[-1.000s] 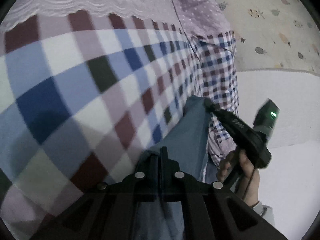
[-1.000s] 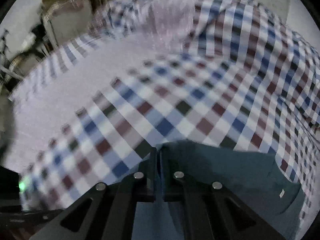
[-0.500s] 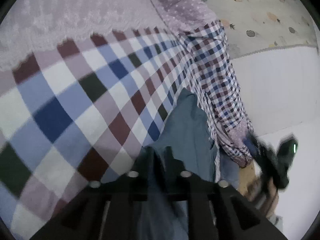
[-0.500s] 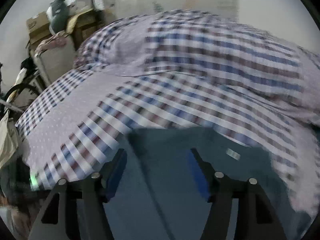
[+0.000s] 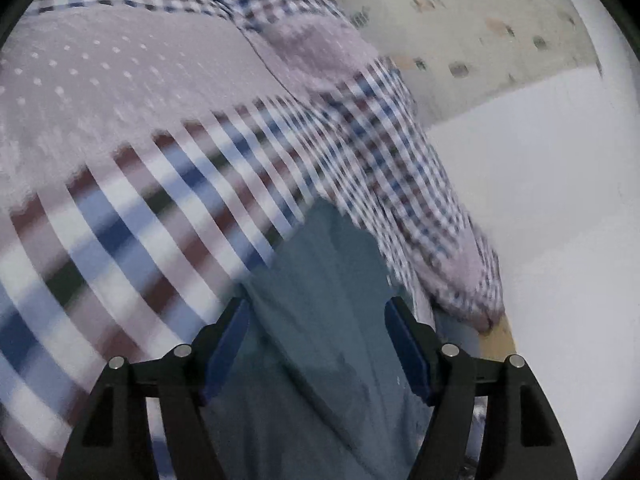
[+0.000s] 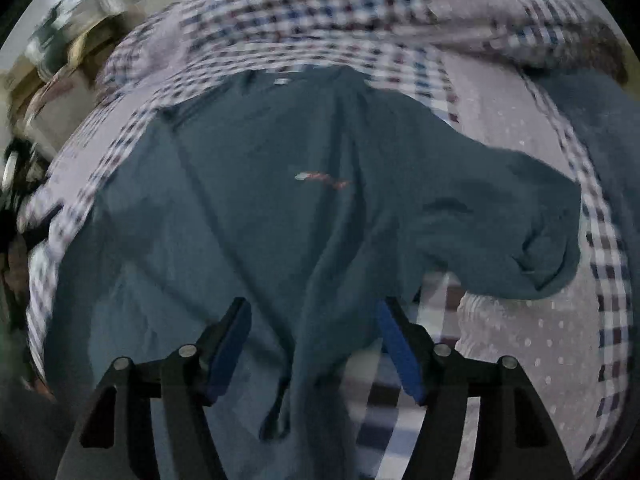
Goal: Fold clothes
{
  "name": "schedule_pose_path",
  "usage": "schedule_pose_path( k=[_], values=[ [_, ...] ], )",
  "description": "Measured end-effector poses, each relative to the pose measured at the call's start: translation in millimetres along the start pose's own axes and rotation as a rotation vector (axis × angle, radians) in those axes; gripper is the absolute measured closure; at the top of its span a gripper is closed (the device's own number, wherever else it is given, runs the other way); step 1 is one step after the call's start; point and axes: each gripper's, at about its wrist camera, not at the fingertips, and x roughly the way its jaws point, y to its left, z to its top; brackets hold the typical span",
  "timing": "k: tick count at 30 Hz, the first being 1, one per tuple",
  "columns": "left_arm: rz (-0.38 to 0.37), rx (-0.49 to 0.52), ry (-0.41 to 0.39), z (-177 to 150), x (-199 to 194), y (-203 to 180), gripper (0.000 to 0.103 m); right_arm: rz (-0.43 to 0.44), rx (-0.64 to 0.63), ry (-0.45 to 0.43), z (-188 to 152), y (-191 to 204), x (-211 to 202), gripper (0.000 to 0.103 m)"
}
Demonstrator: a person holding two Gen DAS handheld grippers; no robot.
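A dark teal shirt (image 6: 280,184) lies spread on a checked and dotted bedspread (image 6: 532,332), with a small orange mark on its chest and one sleeve (image 6: 508,232) bunched at the right. My right gripper (image 6: 314,344) stands open just above the shirt's near edge, a fold of cloth running between its blue pads. In the left wrist view the same teal shirt (image 5: 320,308) stretches away from me. My left gripper (image 5: 318,344) is open over it, holding nothing.
The checked bedspread (image 5: 120,220) hangs over the bed's edge at the right of the left wrist view. Beyond it are a white floor (image 5: 540,200) and a patterned mat (image 5: 460,40). Cluttered furniture (image 6: 52,64) stands at the far left of the right wrist view.
Both grippers were shut on the teal shirt a second ago. The right one opened first, then the left, and the shirt now lies flat on the bed. Both cameras have pulled back.
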Motion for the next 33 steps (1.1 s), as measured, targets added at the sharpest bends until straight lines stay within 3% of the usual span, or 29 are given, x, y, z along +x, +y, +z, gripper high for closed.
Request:
schedule_pose_path(
  k=[3,4,6,7,9,11,14,18,22,24,25,27,30,33],
  values=[
    [0.005,0.084,0.070,-34.7,7.8,-25.8,0.029,0.059,-0.123,0.009,-21.2,31.0,2.0,0.036],
    [0.001,0.101,0.088,-39.7,10.2,-29.9,0.029,0.043,-0.136,0.026,-23.7,35.7,7.3,0.036],
    [-0.007,0.136,0.123,-49.8,14.9,-38.0,0.029,-0.030,-0.136,0.055,-28.1,35.1,14.2,0.049],
    [-0.012,0.154,0.141,-54.8,17.3,-42.1,0.029,-0.050,-0.120,0.064,-29.3,31.0,15.8,0.050],
    [-0.020,0.189,0.176,-64.8,22.0,-50.2,0.029,-0.011,-0.041,0.054,-38.3,10.4,5.0,0.054],
    [-0.028,0.224,0.212,-74.9,26.7,-58.3,0.029,0.016,0.083,-0.018,-49.5,-18.9,-14.5,0.054],
    [-0.040,0.275,0.264,-89.8,33.8,-70.4,0.029,0.036,0.206,-0.006,-79.6,-45.5,-22.4,0.053],
    [-0.030,0.225,0.281,-87.3,46.0,-62.5,0.029,0.059,0.361,0.027,-121.5,-78.5,-30.1,0.054],
    [-0.026,0.187,0.291,-86.9,56.7,-58.8,0.029,0.077,0.325,0.092,-149.3,-64.5,-25.8,0.054],
    [-0.036,0.186,0.290,-89.1,58.2,-62.8,0.029,0.037,0.301,0.097,-150.5,-56.0,-24.1,0.055],
    [-0.042,0.186,0.290,-90.2,58.4,-65.8,0.029,0.014,0.289,0.099,-150.6,-51.8,-23.1,0.057],
    [-0.045,0.190,0.287,-91.3,57.6,-67.9,0.029,-0.034,0.244,0.121,-151.0,-37.2,-19.7,0.102],
    [-0.052,0.181,0.279,-90.4,55.7,-68.9,0.029,-0.115,0.195,0.148,-155.8,-18.2,-29.5,0.103],
    [-0.051,0.177,0.265,-87.6,53.1,-69.7,0.029,-0.207,0.306,0.162,-169.9,-27.1,-55.4,0.103]
  ],
)
